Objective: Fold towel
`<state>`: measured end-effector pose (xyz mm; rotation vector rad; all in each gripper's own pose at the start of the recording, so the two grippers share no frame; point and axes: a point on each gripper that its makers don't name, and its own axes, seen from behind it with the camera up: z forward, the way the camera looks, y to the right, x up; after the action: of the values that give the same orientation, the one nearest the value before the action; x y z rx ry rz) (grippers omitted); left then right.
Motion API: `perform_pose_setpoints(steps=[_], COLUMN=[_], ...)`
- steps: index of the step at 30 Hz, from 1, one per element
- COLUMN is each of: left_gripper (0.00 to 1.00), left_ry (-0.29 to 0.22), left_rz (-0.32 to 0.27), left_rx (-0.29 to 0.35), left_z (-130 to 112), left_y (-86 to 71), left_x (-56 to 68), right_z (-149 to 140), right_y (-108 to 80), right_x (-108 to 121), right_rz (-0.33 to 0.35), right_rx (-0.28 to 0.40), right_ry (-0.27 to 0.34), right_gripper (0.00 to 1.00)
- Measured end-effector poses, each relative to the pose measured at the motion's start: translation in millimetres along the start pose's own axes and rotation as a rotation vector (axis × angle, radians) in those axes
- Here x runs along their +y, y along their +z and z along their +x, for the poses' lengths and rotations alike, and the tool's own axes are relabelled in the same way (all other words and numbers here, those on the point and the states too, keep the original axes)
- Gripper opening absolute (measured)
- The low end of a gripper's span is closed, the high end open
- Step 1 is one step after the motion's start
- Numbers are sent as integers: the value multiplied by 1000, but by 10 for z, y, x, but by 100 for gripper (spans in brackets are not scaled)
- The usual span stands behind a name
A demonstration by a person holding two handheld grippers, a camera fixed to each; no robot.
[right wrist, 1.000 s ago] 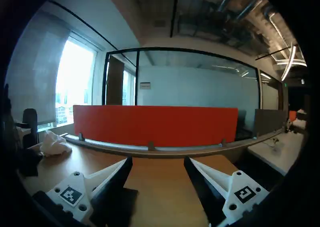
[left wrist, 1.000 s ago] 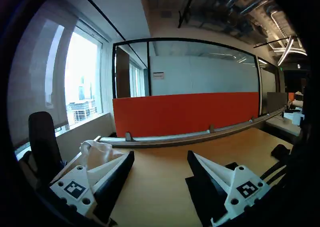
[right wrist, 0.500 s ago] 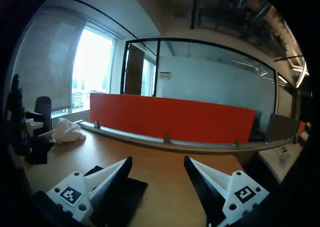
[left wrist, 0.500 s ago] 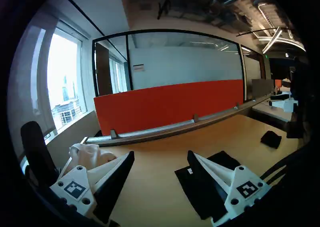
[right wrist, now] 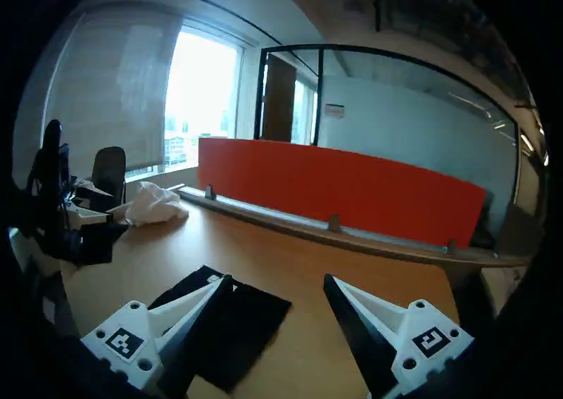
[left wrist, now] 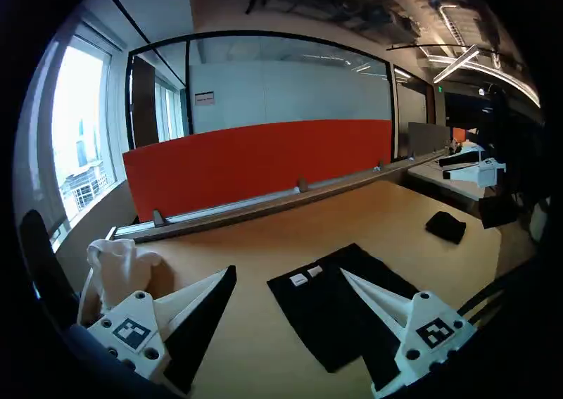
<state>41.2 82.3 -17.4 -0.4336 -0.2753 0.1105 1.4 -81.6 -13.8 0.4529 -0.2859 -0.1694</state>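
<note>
We see the flat black cloth towel (left wrist: 317,314) spread on the tan wooden desk (left wrist: 338,219), ready for folding. We hold our left gripper (left wrist: 287,270) and right gripper (right wrist: 276,278) near it, jaws wide and empty, to reach its edges.

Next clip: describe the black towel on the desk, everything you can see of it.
The black towel lies flat on the wooden desk. It is a dark, matte, thin-looking cloth, roughly rectangular, and it sits at an angle in both views. Two small white tags show near one edge. How many layers it has cannot be told. The left gripper and right gripper are both open over it, and their fingers overlap its edges. Whether they touch it is unclear.
</note>
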Motion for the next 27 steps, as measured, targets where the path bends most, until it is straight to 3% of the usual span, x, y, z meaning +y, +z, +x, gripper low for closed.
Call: perform_pose_setpoints(steps=[15, 27], left_gripper=[99, 98], left_ry=[48, 40], left_rz=[-94, -126], left_rx=[-100, -145], left_z=[-469, -801], left_y=[39, 107], left_x=[315, 448], right_z=[-441, -888], right_y=[67, 174], right_x=[-232, -402], right_rz=[116, 157], right_rx=[-128, -200], right_ry=[-60, -87], right_gripper=[100, 100])
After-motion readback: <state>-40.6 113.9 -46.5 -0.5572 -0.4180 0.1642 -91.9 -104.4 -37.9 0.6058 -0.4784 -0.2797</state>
